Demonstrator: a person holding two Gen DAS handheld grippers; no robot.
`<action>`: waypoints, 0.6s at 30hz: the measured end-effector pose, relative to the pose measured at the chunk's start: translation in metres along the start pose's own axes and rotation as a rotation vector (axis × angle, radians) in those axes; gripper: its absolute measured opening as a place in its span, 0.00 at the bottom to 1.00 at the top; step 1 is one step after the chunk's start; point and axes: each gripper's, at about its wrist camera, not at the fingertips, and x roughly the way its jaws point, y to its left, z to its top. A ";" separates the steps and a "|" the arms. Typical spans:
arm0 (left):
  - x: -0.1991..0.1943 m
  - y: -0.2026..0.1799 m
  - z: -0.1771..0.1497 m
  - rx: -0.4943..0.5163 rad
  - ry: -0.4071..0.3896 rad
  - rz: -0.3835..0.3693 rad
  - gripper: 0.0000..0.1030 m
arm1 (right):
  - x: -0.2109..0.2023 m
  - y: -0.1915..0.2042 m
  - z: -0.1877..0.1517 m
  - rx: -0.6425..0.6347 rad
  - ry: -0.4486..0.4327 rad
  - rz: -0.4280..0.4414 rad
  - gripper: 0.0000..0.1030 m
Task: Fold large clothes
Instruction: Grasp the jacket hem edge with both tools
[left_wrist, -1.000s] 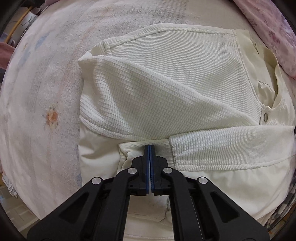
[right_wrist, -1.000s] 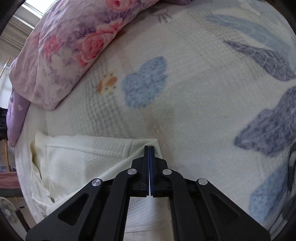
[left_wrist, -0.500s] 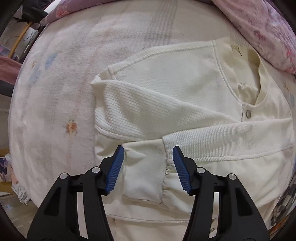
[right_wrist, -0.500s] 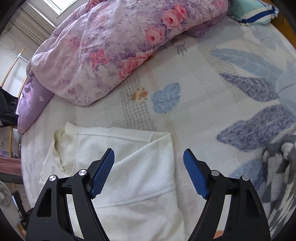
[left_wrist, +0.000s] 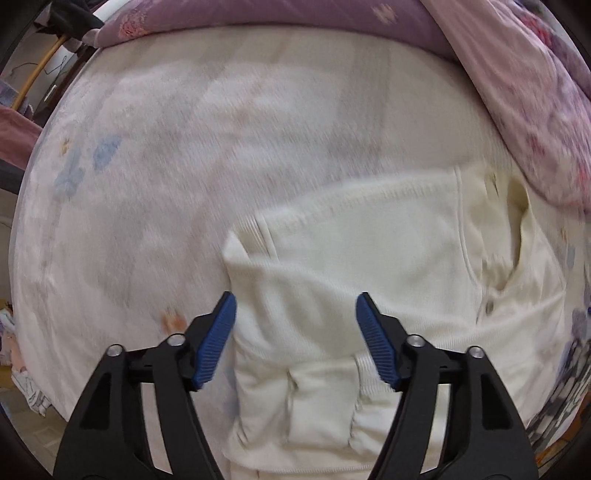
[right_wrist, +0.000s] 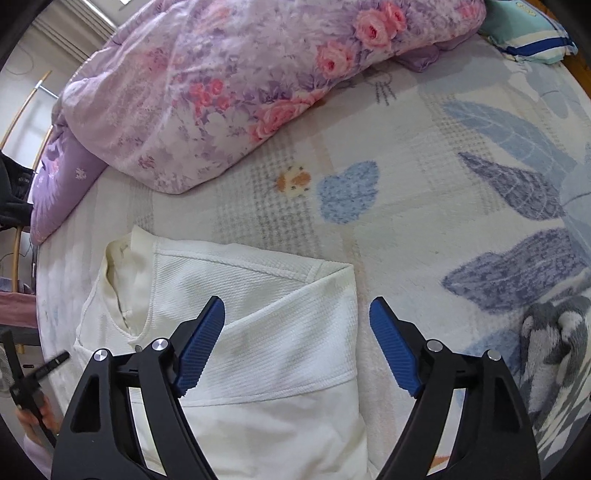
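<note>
Left gripper (left_wrist: 295, 328): jaws standing wide apart, having just been opening; nothing is pressed between the blue pads, which are hanging clear above the cloth. Under the gap is lying the cream sweater (left_wrist: 369, 266), with a sleeve folded across the body and its cuff (left_wrist: 321, 402) lying flat near the lower edge of view. This view is motion-blurred.

Right gripper (right_wrist: 297, 332): jaws also standing wide apart, having just been opening; nothing is gripped. Below and between the pads is lying the sweater's right shoulder corner (right_wrist: 332, 273), folded in so that the side forms one straight vertical edge.

Position of sweater: lying on the patterned blanket (right_wrist: 424, 177), collar (right_wrist: 122, 266) pointing toward the floral quilt (right_wrist: 229, 85), snap button (left_wrist: 489, 306) visible below the neckline.

Edges and room:
- Quilt is bunching along the far side; its near edge is sitting near the collar, apart from it in the right-wrist view.
- Bare blanket is lying open to the left of the sweater in the left-wrist view, out to the bed's edge (left_wrist: 33, 258).
- To the right of the folded edge, open blanket is running to a grey knit item (right_wrist: 554, 350) near the border.
- A striped pillow (right_wrist: 528, 33) is sitting at the far right corner.
- The other tool and a hand (right_wrist: 33, 413) are showing at the lower left of the right-wrist view.

Writing: no readable brand or label; a tag inside the collar is too small to tell.
</note>
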 end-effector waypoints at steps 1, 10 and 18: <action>0.000 0.002 0.006 0.007 -0.001 0.005 0.70 | 0.003 -0.001 0.003 -0.004 0.011 0.001 0.76; 0.051 0.039 0.043 0.072 0.142 -0.052 0.81 | 0.053 -0.015 0.030 -0.002 0.218 0.045 0.77; 0.102 0.067 0.053 0.009 0.257 -0.187 0.87 | 0.094 -0.018 0.045 -0.036 0.313 0.030 0.77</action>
